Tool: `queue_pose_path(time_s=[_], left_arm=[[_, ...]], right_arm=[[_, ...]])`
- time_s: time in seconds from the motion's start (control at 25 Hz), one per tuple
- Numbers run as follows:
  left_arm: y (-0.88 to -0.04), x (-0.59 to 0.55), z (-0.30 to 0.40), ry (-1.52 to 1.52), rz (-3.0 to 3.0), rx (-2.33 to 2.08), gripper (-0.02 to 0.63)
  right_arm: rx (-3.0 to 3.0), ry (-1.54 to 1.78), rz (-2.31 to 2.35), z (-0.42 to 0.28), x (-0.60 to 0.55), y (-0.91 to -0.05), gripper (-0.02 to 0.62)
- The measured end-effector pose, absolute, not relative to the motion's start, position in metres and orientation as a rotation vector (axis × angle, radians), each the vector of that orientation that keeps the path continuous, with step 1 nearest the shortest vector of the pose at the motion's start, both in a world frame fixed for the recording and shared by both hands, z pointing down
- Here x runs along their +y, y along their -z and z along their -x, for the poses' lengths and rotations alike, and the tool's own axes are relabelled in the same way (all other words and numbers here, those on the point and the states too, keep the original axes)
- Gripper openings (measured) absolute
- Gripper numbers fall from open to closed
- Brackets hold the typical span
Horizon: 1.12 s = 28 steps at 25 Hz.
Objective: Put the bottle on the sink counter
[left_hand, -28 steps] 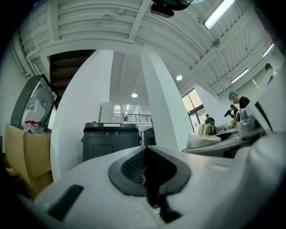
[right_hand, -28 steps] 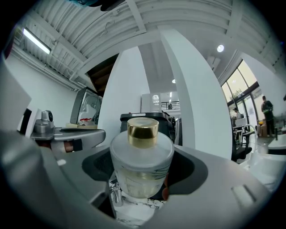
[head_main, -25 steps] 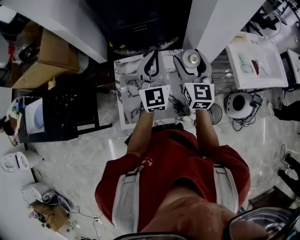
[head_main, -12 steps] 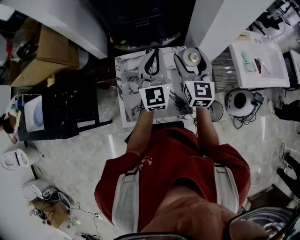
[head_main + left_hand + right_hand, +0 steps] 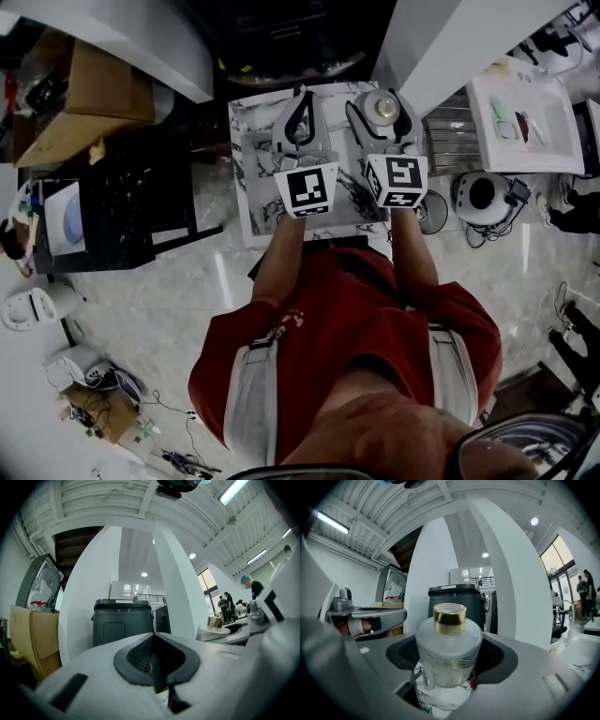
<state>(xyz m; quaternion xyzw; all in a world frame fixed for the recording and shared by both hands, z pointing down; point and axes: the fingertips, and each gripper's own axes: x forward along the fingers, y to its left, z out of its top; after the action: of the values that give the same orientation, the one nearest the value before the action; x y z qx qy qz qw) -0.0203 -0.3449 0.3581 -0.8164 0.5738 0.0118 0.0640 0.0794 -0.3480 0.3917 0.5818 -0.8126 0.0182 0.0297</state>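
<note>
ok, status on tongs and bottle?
Left tongs shut, empty. Right tongs clamped on the bottle, gold cap up. Bottle over the marble counter; nothing visibly in the way.

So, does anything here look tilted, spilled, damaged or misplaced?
Nothing stands out. The frosted glass bottle with a gold cap stands upright in the right gripper, over the white marble counter, with no spill or crack. The left gripper is shut and empty.

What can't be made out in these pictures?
- Bottle base: the right tool covers it with its jaws in the right gripper view, and the head view looks straight down on it. Contact with the marble top is unclear.
- Items on the white top, head view: too small to name.
</note>
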Motion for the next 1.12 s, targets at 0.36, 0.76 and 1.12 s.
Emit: queue_pose_path(time_s=[0.36,0.76,1.12], left_arm=[[-0.380,-0.352,0.033,-0.003,2.462,1.783,-0.006],[-0.398,-0.364,0.045,0.028,2.459,1.828,-0.006],[-0.417,-0.370,0.055,0.054,2.455,1.869,-0.006]], right_arm=[[-2.487,-0.114,-1.748,-0.069,-0.361,-0.416,0.336],[-2.453,-0.177,-1.695,-0.059,-0.378,-0.451,0.336],[-2.418,-0.238,-1.648,-0.049,-0.394,-0.486,0.336]])
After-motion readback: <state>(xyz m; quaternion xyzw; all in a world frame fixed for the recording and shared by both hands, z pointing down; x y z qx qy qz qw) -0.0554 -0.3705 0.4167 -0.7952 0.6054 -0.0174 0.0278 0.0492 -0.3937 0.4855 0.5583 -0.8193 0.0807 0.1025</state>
